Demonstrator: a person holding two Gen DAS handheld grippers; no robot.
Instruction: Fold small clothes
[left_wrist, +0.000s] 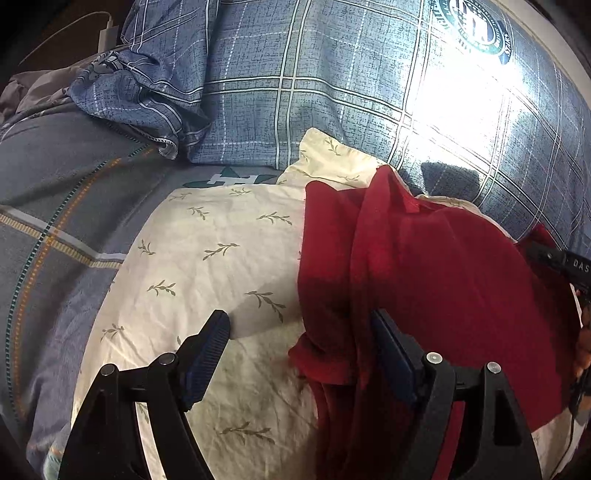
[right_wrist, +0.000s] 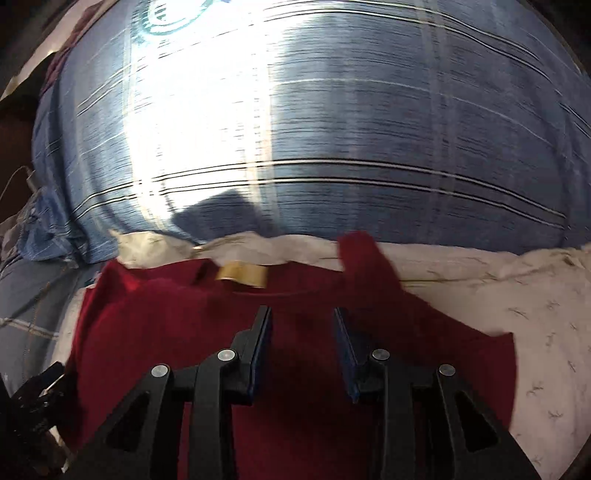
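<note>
Right now the red garment (left_wrist: 424, 266) lies partly folded on a cream leaf-print pillow (left_wrist: 207, 258) on the bed, a long flap doubled over its middle and a gold neck label (right_wrist: 242, 276) showing at the far edge. The left claw (left_wrist: 301, 350) stands wide open with nothing pinched — its right pad sits against the doubled flap, its left pad over bare pillow. The right claw (right_wrist: 303, 332) hovers above the shirt's body just short of the collar, jaws part open and empty.

Judging from this, the loose flap could slide back off, since nothing pins it; a claw closing low might also catch the pillowcase along with the shirt. Beyond both claws spreads a blue plaid quilt (left_wrist: 332, 92).

The right-wrist view is smeared by motion, a glare washes out the quilt, and the shirt's near hem is hidden behind the claws.
</note>
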